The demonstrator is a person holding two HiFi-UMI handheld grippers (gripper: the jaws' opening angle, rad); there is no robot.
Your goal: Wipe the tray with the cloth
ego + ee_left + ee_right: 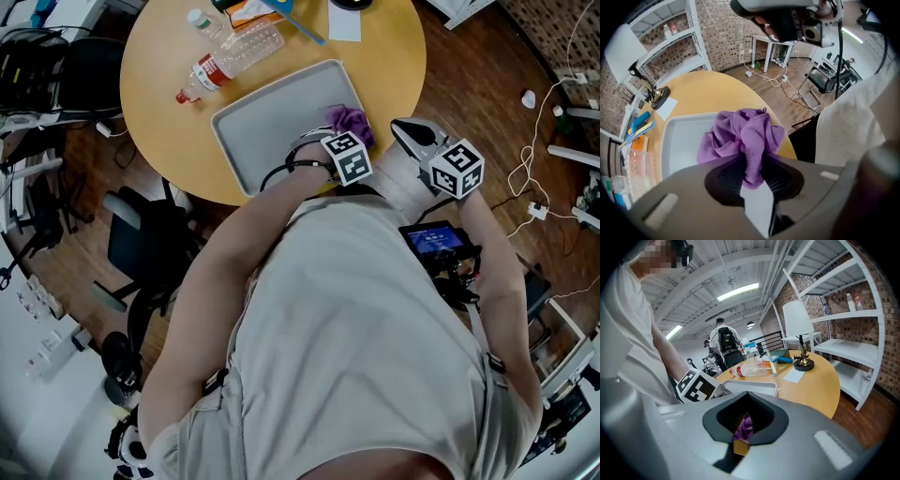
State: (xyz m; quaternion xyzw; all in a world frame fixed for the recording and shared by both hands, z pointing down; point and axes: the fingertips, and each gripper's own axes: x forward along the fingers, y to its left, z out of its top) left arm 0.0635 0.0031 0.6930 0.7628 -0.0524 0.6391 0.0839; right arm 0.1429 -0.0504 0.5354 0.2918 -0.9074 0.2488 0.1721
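Observation:
A crumpled purple cloth (pixel 743 136) hangs bunched in my left gripper (pixel 752 180), which is shut on it and points straight down. The cloth (pixel 349 122) sits at the near right corner of the grey tray (pixel 272 117) on the round yellow table (pixel 394 66). In the left gripper view the tray's bare floor (pixel 679 140) stretches away to the left of the cloth. My right gripper (pixel 412 133) hovers just right of the tray, off the cloth. Its jaws stand a narrow gap apart with nothing held. Through that gap the right gripper view shows a sliver of the cloth (pixel 744 423) and the tray's rim (pixel 750 385).
A clear plastic bottle (pixel 230 58) lies beyond the tray's far left corner. A blue-handled tool (pixel 302 25) and white paper (pixel 345 23) lie further back. A black office chair (pixel 141 246) stands left of me. Cables (pixel 534 178) trail on the floor. White shelving (pixel 853 310) rises behind the table.

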